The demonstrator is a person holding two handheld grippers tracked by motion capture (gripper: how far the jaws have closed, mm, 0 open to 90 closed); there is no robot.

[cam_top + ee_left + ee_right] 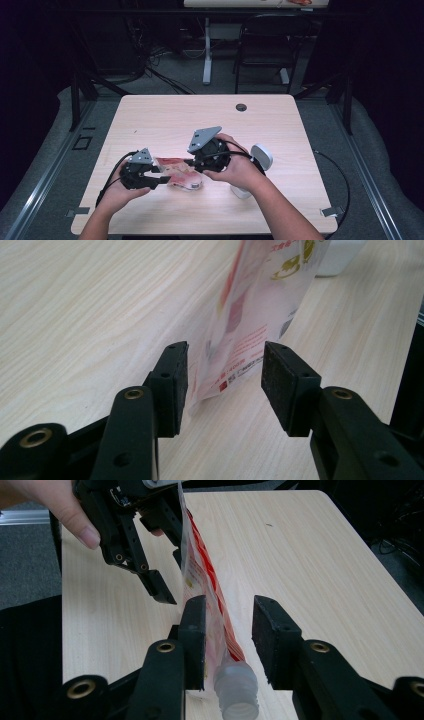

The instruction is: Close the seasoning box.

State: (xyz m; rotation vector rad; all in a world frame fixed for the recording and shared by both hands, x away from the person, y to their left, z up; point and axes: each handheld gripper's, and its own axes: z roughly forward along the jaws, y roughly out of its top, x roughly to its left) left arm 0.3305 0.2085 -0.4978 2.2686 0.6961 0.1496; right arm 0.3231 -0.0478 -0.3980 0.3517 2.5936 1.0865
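Between my two grippers on the tabletop sits the pouch, spout toward the right gripper. Both pairs of jaws stand spread around it, left gripper at its far end, neither pinching. A white cap lies nearby.

We see the pouch lying on the tabletop, near its front edge and a little left of the middle. Our left claw sits at the pouch's left end, our right claw at its right side, so the pouch runs between the two. In the left gripper view the pouch stands between the spread jaws, close to one pad. In the right gripper view the pouch's spout lies between the jaws, with the left claw beyond it. A capped container stands to the right, behind the right hand.
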